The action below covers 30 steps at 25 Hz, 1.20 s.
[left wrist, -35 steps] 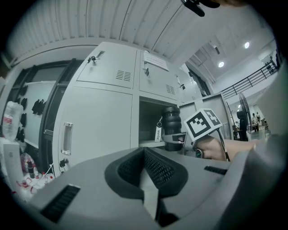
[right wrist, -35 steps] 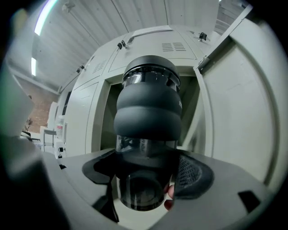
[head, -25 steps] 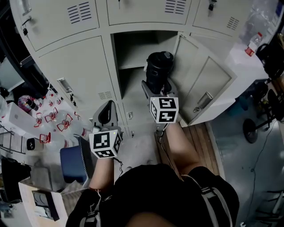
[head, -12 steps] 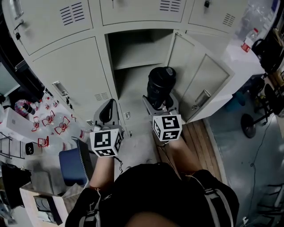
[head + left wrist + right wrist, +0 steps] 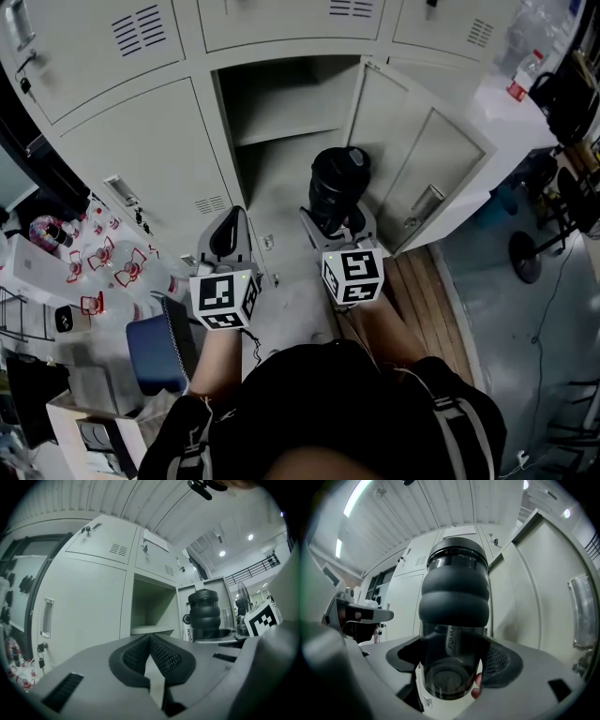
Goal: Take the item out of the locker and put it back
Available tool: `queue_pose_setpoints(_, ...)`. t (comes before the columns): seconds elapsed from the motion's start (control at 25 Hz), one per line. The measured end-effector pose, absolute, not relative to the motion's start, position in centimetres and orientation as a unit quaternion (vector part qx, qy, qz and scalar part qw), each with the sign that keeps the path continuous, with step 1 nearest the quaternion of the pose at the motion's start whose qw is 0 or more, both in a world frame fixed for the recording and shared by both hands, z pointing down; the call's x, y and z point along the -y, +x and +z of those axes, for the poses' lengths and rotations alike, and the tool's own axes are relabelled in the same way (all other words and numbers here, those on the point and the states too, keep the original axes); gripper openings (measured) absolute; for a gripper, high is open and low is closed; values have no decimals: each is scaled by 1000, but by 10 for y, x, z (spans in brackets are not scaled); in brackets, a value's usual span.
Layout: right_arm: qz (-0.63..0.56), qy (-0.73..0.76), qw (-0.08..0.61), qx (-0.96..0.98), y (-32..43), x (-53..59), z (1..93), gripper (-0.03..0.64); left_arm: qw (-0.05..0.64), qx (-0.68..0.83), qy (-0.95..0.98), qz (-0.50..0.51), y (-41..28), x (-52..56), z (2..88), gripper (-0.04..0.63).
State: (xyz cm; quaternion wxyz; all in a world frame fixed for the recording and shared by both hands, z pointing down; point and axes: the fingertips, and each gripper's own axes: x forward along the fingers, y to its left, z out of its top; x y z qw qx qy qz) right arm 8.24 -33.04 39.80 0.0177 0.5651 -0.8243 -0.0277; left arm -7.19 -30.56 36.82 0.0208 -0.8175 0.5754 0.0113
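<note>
looking down in the head view, the right gripper [image 5: 335,225] pinches a dark bottle [image 5: 338,183] low on its body. the bottle is upright, in front of the open locker [image 5: 281,103] bay and just beside the swung-out door [image 5: 422,164]. a second ago the bottle sat higher in frame, at the bay's mouth. since then it has come back toward the person, so the bay is bare and the taking-out half looks done. the left gripper [image 5: 228,230] hangs by the closed door on the left, apart from the bottle.

in the left gripper view the jaws are pressed together with nothing between them. the bottle [image 5: 204,613] shows off to the right, outside the bay.

in the right gripper view the jaws clamp the bottle's [image 5: 454,602] clear lower part, with the ribbed dark band and lid above them. the grip looks firm. what is left is likely the return: carry it forward, upright, clear of the door edge, and set it on the bay floor.
</note>
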Motion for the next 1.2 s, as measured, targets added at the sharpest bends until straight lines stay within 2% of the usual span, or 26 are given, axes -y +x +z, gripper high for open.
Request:
queue_pose_setpoints(0.6,-31,556,21,830,72,350,390,391,26,-588,-808,12,-79,303,365,13)
queue_pose_setpoints(1.2,-14,522,63,850,32,413,364,391,26,-620,-784,14,-105,294,364,13)
